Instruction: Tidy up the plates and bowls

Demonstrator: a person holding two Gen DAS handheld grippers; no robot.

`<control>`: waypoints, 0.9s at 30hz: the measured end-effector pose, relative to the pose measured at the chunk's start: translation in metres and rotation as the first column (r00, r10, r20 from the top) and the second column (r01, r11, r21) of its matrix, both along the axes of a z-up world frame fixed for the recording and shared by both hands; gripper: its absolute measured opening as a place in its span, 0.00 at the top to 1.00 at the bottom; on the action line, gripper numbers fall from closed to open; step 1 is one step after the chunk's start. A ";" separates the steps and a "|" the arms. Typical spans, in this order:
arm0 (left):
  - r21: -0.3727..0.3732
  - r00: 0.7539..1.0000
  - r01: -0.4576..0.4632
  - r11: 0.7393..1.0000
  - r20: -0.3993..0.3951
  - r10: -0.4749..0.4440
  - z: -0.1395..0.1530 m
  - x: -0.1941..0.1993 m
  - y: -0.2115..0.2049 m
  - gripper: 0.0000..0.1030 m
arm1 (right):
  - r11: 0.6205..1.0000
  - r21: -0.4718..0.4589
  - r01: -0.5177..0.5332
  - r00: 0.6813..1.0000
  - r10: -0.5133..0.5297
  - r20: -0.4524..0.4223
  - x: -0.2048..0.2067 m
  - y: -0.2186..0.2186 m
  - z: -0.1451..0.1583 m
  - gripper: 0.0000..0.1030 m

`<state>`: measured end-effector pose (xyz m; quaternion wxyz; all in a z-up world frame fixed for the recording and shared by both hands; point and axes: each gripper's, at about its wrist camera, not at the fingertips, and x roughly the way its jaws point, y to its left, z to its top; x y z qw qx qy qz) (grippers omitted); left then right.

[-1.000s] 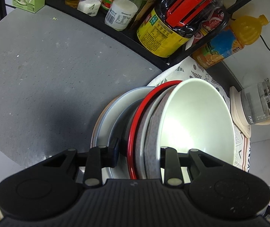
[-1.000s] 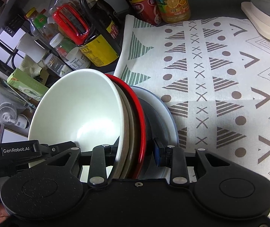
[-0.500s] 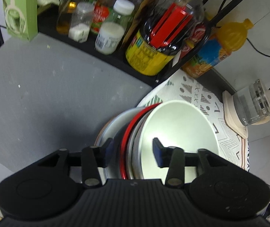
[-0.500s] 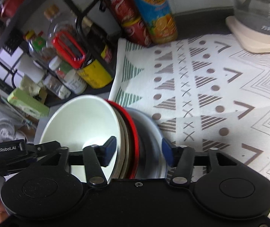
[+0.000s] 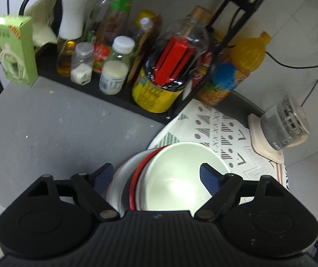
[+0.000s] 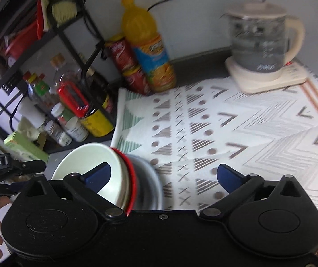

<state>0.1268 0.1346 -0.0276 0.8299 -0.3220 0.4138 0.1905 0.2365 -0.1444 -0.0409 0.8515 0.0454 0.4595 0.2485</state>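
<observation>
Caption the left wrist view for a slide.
Left gripper, jaws just opened wide, above a nested stack of dishes topped by a white bowl.

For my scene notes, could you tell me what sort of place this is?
Most likely a home kitchen counter: a rack of condiment bottles, a glass kettle on a patterned mat, and stacked bowls.

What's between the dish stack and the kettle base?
Only patterned cloth lies between the dish stack and the kettle base; nothing sits on it, per right wrist view.
</observation>
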 end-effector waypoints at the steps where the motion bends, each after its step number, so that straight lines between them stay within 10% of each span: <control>1: 0.001 1.000 0.009 1.000 0.008 -0.009 0.002 0.000 -0.003 0.14 | 1.000 -0.004 0.010 1.000 -0.010 0.016 -0.002 -0.005 0.004 0.00; 27: 0.075 0.984 0.147 0.986 0.095 -0.154 0.060 -0.103 -0.120 0.01 | 0.982 -0.016 0.190 0.961 -0.183 0.209 -0.125 -0.130 0.062 0.00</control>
